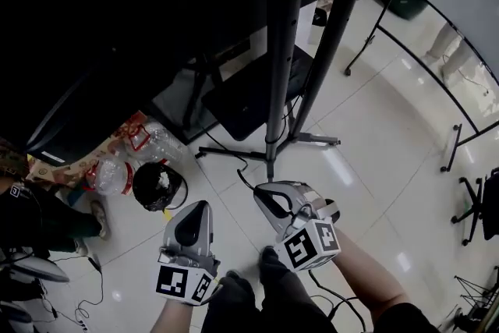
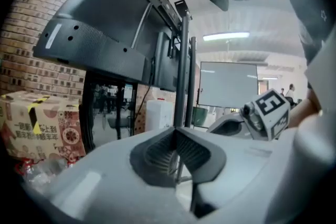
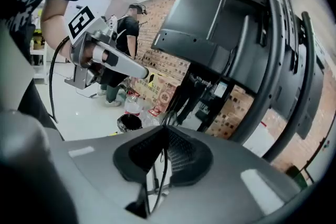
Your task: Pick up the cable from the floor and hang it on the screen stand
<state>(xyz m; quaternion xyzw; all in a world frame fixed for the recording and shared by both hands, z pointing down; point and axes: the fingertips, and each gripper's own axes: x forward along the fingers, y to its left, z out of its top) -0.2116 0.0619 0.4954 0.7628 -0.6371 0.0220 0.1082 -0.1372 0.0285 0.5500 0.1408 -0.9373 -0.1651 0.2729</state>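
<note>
The screen stand (image 1: 277, 51) rises just ahead of me, its dark pole carrying a big black screen (image 3: 220, 34). A thin black cable (image 1: 243, 177) runs from the stand's foot across the white floor up to my right gripper (image 1: 261, 195). In the right gripper view, the right gripper (image 3: 164, 136) is shut on that cable (image 3: 160, 168), which hangs down between the ribbed pads. My left gripper (image 1: 193, 208) is held beside it at the left, a little lower in the head view. The left gripper (image 2: 176, 136) has its jaws together, and I see nothing held in them.
A black bin (image 1: 158, 185), plastic bottles (image 1: 117, 171) and a cardboard box (image 2: 37, 123) crowd the floor left of the stand. A whiteboard frame (image 1: 437, 66) and an office chair (image 1: 477, 207) stand at the right. A person (image 3: 125, 39) stands beyond the left gripper.
</note>
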